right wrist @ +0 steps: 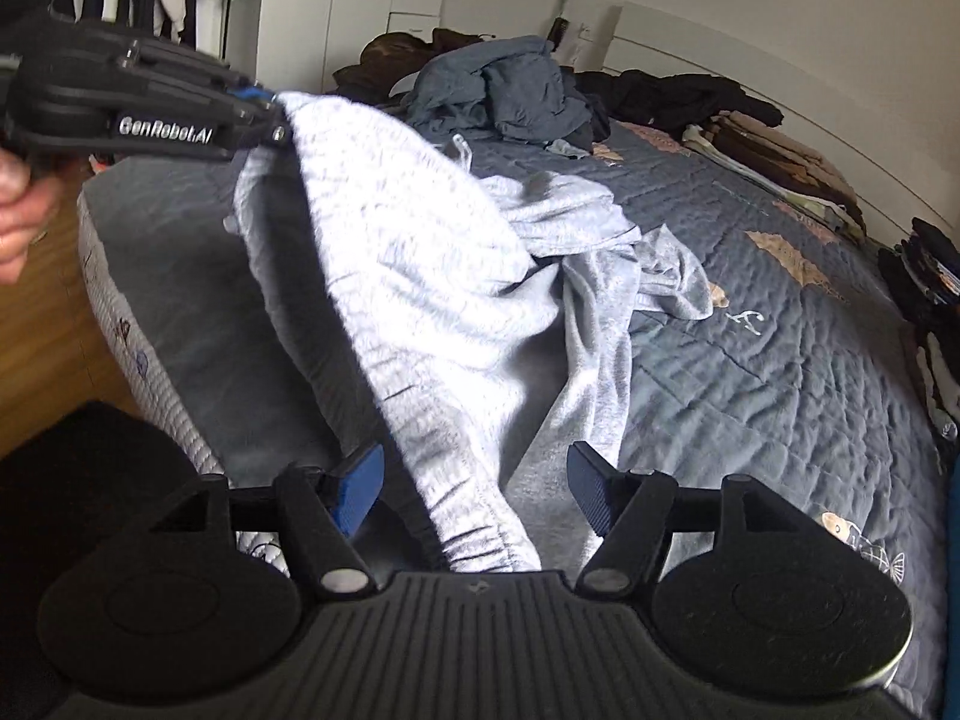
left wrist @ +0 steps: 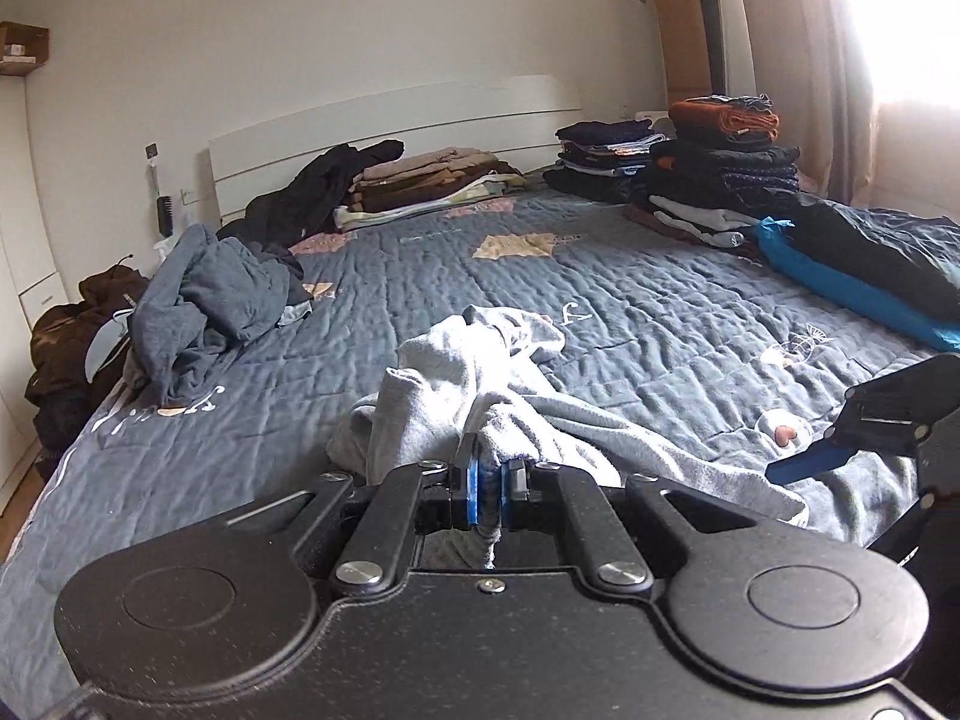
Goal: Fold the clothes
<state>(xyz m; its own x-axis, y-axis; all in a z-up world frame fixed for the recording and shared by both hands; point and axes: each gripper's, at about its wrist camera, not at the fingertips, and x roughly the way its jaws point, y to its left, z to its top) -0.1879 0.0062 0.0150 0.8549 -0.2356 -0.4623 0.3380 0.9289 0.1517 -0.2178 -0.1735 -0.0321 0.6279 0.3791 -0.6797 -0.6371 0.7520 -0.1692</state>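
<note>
We have the left gripper clenched on one edge of the grey garment, lifting it off the bed. Right gripper released, jaws apart, a ribbed hem hanging between them, pads not touching.

Risk: single pinch point; cloth may slip out or bunch. Closing right could catch two layers and twist the fold.

No containers in view; folded stacks sit directly on the bed.

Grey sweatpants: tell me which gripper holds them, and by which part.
The left gripper is shut on the grey sweatpants, pinching a bunched edge. The right gripper is open around the gathered cuff, holding nothing.
</note>
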